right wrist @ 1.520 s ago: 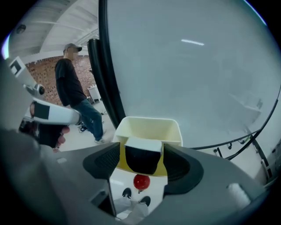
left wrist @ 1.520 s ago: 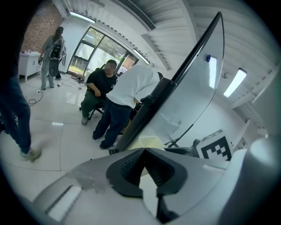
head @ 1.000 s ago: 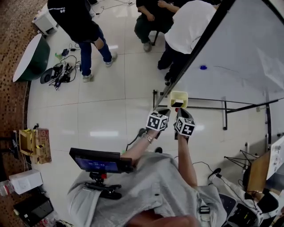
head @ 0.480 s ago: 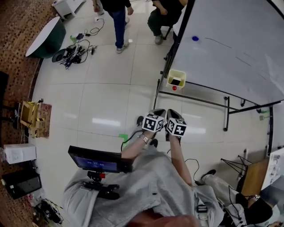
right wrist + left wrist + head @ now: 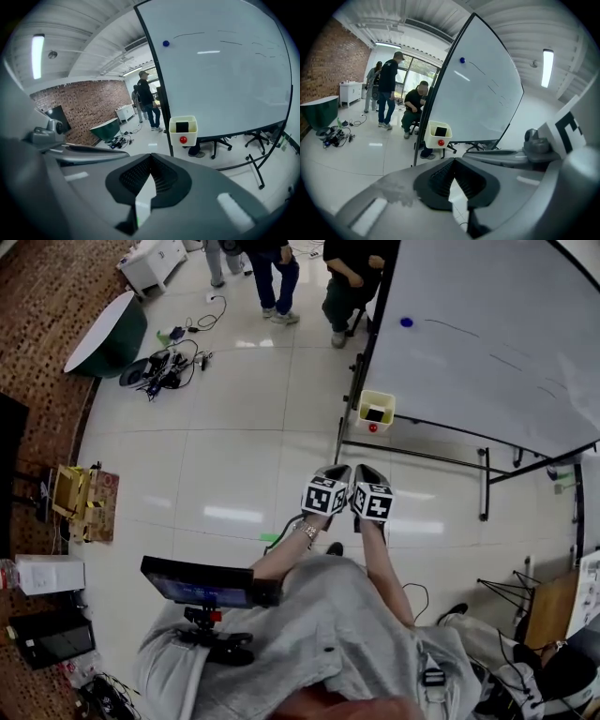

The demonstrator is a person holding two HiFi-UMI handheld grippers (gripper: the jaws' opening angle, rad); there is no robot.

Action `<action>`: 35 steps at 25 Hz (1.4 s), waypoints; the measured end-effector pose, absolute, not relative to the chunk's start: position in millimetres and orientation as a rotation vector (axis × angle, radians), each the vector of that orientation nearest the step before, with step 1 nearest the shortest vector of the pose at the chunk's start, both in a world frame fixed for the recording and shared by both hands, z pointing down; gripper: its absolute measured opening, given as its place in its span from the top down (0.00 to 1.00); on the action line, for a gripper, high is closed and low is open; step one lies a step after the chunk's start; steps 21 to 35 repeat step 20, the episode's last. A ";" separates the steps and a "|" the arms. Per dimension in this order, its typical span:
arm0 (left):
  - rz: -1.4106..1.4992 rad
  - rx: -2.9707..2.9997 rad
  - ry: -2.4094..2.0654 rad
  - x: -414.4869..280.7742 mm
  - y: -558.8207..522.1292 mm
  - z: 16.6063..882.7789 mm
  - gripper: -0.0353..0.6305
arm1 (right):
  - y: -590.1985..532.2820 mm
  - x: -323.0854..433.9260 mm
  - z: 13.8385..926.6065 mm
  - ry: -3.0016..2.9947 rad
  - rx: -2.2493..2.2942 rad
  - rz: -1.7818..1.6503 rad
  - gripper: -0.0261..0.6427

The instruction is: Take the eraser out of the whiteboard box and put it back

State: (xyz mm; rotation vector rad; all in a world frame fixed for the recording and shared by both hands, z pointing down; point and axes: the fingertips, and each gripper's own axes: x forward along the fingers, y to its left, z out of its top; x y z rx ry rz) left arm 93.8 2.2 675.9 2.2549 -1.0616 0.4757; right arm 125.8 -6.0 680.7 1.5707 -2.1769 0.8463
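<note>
A cream whiteboard box hangs at the lower left corner of the whiteboard. The black eraser stands inside it, and a red magnet sits on its front. My left gripper and right gripper are side by side over the floor, pointing at the box from a distance. Both are shut with nothing in them. The left gripper view shows its closed jaws below the box and eraser. In the right gripper view the jaws are shut too, box ahead.
The whiteboard's black stand legs spread over the floor under the board. A seated person and standing people are beyond the board's left edge. A green round tub and cables lie far left. A monitor is near my body.
Both grippers have drawn back together from the box, which now sits farther from their tips. The standing people have walked away toward the top of the view.
</note>
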 end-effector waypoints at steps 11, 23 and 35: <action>0.586 2.251 -1.085 71.4 -12.2 678.6 0.94 | -11.2 102.3 677.8 -2.152 1.570 0.865 0.96; 0.615 2.281 -1.092 75.6 -17.9 680.9 0.92 | -16.5 110.0 675.6 -2.138 1.603 0.859 0.96; 0.615 2.281 -1.092 75.6 -17.9 680.9 0.92 | -16.5 110.0 675.6 -2.138 1.603 0.859 0.96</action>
